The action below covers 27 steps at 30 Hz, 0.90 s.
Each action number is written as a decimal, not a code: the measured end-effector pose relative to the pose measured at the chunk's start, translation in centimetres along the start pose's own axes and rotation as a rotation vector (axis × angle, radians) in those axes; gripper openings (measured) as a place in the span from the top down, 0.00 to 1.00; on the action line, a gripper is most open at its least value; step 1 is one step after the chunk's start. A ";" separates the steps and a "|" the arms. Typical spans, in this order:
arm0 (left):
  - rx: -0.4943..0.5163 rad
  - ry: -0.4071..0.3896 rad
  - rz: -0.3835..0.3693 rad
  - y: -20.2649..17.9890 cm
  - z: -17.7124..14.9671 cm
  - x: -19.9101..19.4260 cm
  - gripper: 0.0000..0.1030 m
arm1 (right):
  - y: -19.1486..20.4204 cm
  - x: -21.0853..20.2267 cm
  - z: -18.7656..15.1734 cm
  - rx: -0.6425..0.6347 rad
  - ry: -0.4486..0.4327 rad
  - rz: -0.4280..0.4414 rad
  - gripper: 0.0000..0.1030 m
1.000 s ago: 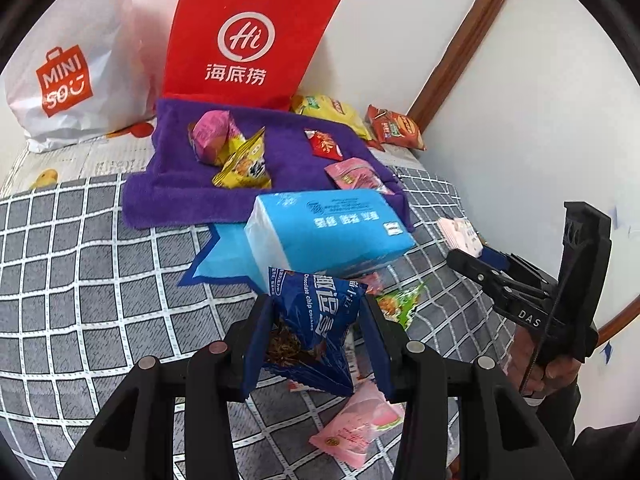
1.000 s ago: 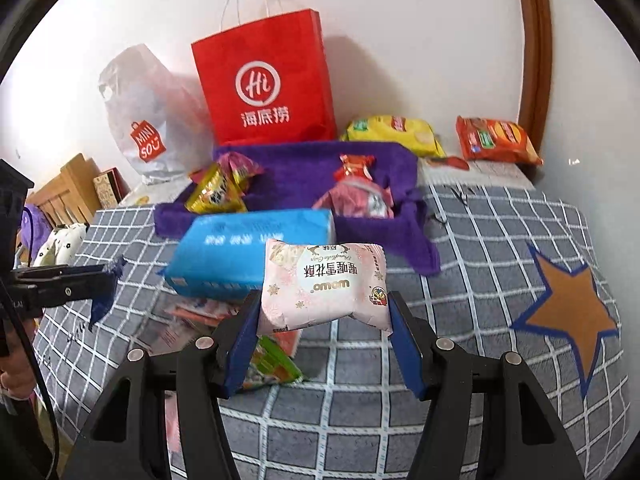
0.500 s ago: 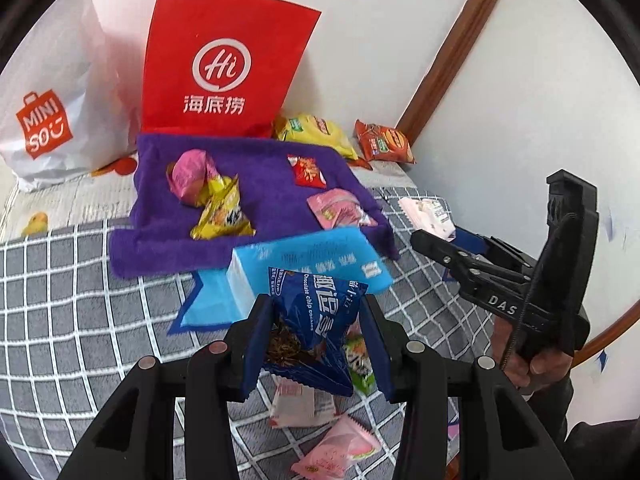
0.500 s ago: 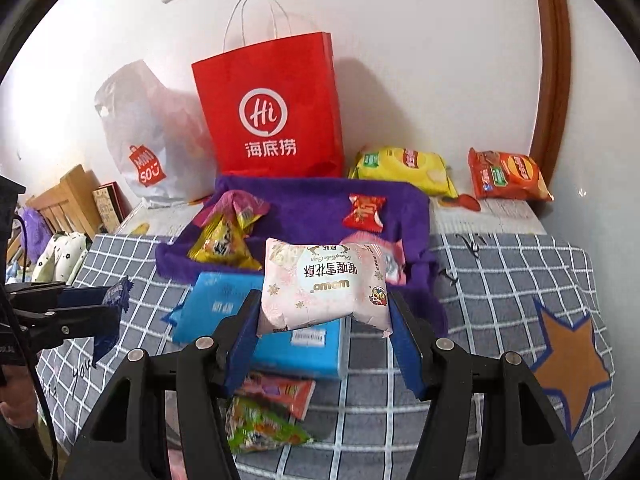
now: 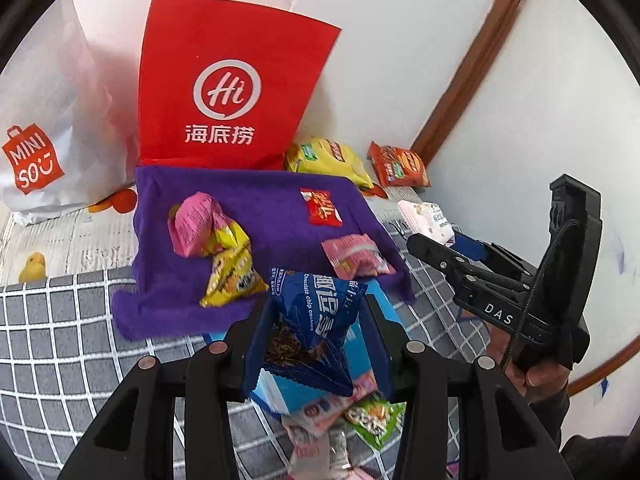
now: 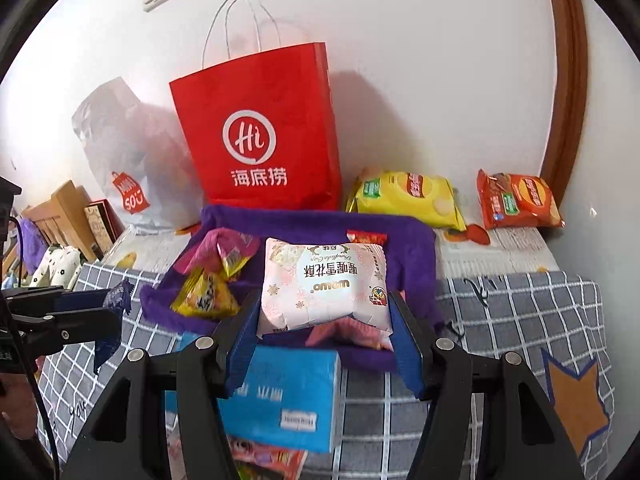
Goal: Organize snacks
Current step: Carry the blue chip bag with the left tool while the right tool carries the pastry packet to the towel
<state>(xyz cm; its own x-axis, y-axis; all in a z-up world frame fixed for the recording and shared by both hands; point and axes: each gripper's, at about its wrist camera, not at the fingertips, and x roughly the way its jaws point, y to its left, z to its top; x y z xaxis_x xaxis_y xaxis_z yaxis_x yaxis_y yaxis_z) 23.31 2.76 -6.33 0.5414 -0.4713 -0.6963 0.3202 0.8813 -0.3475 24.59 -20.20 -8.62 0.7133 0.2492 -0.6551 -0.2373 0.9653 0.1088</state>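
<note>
While left tongs (image 5: 310, 342) hide it, right view shows star patch (image 6: 576, 404).

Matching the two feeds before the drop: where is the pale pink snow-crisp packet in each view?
Left wrist: pale pink packet at right, held by the right gripper.
Right wrist: centre, clamped between the pads.
Shared landmark: red paper bag behind the purple towel.
</note>
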 end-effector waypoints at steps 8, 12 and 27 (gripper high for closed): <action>-0.022 -0.006 0.017 2.5 1.6 2.1 0.59 | -0.3 3.1 2.7 0.007 -0.007 0.014 0.41; -0.039 -0.012 0.018 3.6 2.7 2.8 0.59 | -0.1 4.8 3.9 0.003 -0.004 0.013 0.41; -0.073 -0.042 0.040 5.8 6.9 4.6 0.59 | 0.2 8.7 7.0 -0.024 -0.015 0.043 0.41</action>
<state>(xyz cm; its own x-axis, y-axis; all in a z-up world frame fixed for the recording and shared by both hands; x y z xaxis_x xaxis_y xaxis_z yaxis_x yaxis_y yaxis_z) 33.05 5.41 -7.22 0.5852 -0.4349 -0.6844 0.2410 0.8991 -0.3653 35.35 -17.28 -9.03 0.7116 0.2914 -0.6393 -0.2833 0.9517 0.1186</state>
